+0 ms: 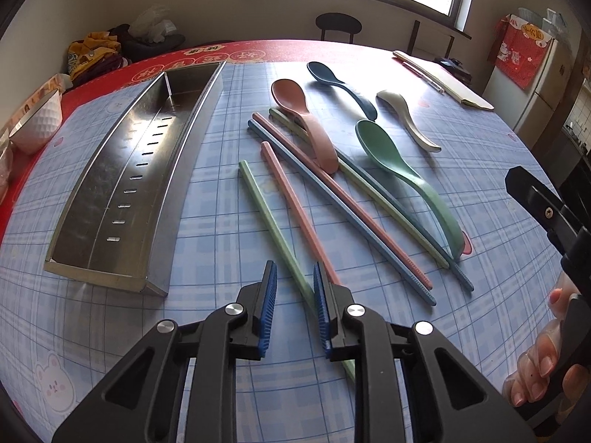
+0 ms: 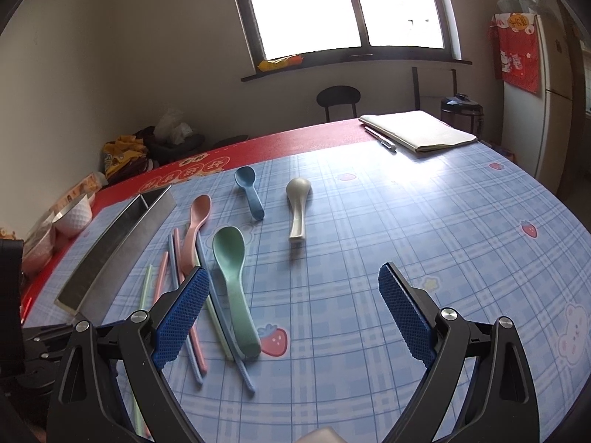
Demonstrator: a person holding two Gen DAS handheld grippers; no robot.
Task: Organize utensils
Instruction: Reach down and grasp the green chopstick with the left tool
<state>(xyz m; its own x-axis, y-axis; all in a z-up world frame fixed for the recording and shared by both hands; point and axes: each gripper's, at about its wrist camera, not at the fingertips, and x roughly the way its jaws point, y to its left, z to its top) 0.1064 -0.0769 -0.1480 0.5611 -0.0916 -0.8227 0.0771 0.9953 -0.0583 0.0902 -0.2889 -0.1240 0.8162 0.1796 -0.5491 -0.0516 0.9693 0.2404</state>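
1. The surface (image 2: 424, 221) is the largest thing here: a blue plaid cloth with strawberry and bear prints and a red band along its far edge. Its right half lies bare, wide room for my right tool.
2. The metal tray (image 1: 122, 170), a long steel trough with slots along its floor, sits near the left edge, apart from the utensils.
3. My left tool (image 1: 295, 295) tilts steeply down near the front edge. Its blue ribbed pads stand a narrow gap apart, with the green chopstick (image 1: 273, 221) running between them; I cannot tell whether they press on it.
4. My right tool (image 2: 291, 313) hangs over bare cloth, angled gently down, pads wide apart and holding nothing.
5. My right hand (image 1: 543, 361) wraps its handle at the right edge of the left view.
6. Smooth matte spoons lie mid-surface: green spoon (image 1: 399, 170), pink spoon (image 1: 306, 125), blue spoon (image 1: 340, 85), grey spoon (image 1: 406, 118).
7. A pink chopstick (image 1: 295, 206) lies just beside the green one.
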